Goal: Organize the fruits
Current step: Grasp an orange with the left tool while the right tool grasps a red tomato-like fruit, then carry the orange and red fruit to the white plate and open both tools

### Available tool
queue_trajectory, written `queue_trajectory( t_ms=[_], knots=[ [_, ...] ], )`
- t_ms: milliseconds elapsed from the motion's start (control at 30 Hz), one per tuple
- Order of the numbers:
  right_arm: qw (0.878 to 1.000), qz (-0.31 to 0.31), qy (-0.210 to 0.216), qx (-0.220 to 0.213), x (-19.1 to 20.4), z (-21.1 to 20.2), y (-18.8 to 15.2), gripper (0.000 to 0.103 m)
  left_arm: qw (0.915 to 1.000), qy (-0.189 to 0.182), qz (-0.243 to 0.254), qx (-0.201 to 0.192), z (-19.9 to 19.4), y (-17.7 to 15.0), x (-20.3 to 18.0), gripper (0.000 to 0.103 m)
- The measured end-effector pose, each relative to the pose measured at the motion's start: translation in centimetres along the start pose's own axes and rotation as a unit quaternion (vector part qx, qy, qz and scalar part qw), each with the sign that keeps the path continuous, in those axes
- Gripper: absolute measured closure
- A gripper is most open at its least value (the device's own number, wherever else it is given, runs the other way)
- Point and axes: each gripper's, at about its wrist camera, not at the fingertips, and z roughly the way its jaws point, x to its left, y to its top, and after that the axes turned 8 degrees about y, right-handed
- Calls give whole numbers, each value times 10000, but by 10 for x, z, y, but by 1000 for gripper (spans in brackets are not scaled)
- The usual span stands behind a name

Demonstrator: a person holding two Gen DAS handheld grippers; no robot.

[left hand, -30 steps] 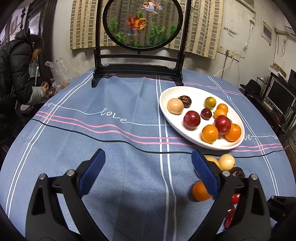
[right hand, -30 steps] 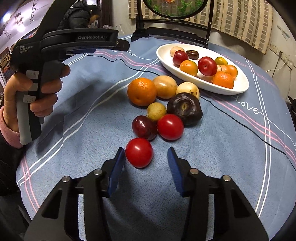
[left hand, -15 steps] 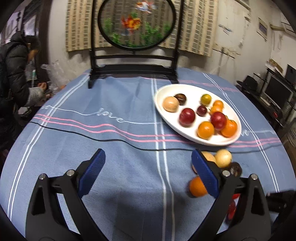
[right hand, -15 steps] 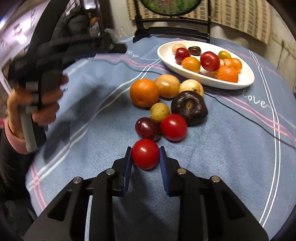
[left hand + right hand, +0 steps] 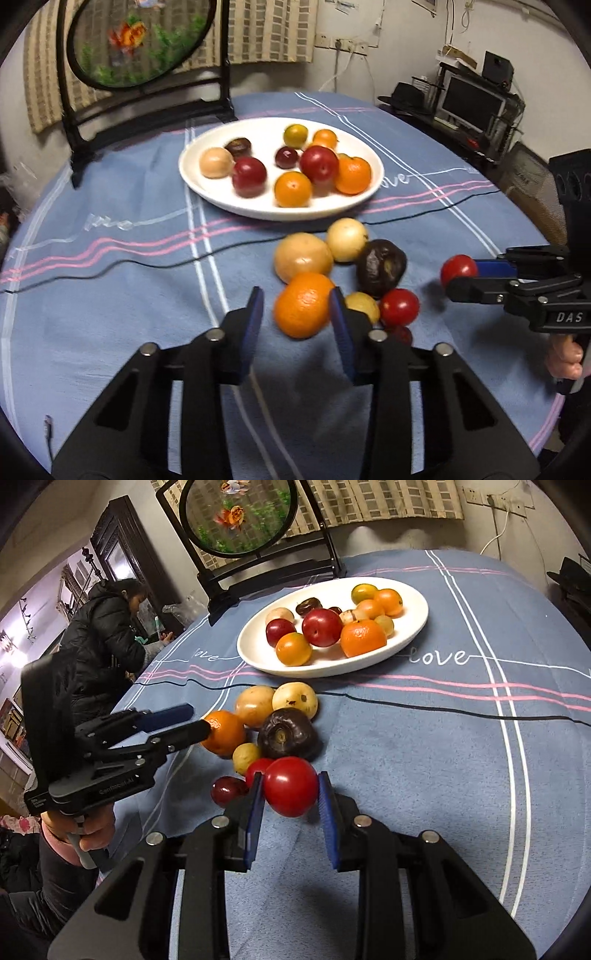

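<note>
smooth round tomato (image 5: 290,791) pinched in right claw (image 5: 290,806); left claw (image 5: 296,320) spread around dimpled orange (image 5: 303,305).

Left wrist view: sits low behind the left tongs (image 5: 296,312), looking forward over the round desk in blue striped cloth (image 5: 110,295) toward the oval white plate of fruit (image 5: 221,201) and the far wall. Loose fruit pile close in front; right tongs (image 5: 461,275) enter from the right edge.

Right wrist view: sits behind the right tongs (image 5: 290,792), somewhat higher, facing the same plate (image 5: 255,657) from further right; left tongs (image 5: 195,722) enter from the left.

Shared: plate, loose fruit pile, round black-framed goldfish screen (image 5: 140,40) (image 5: 240,513).
</note>
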Motion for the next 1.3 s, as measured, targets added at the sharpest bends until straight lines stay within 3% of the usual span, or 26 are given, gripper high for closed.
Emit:
queue_trajectory(
  t_ms=[100, 533, 833, 1167, 1300],
  knots=[
    [10000, -11, -13, -20, -1, -3, -2, 74, 9999, -145, 25, 26, -1, -4, -2, 67],
    [10000, -94, -15, -29, 3, -4, -3, 74, 9994, 219, 225, 128, 19, -4, -5, 58],
    [9999, -88, -38, -54, 3, -4, -2, 74, 9986, 389, 298, 217, 27, -7, -8, 58],
    [9995, -263, -146, -51, 5, 0, -1, 74, 10000, 36, 84, 39, 7, -8, -11, 58],
    [9980, -549, -275, 132, 6, 12, 18, 74, 9998, -194, -47, 12, 5, 14, -4, 58]
  ],
)
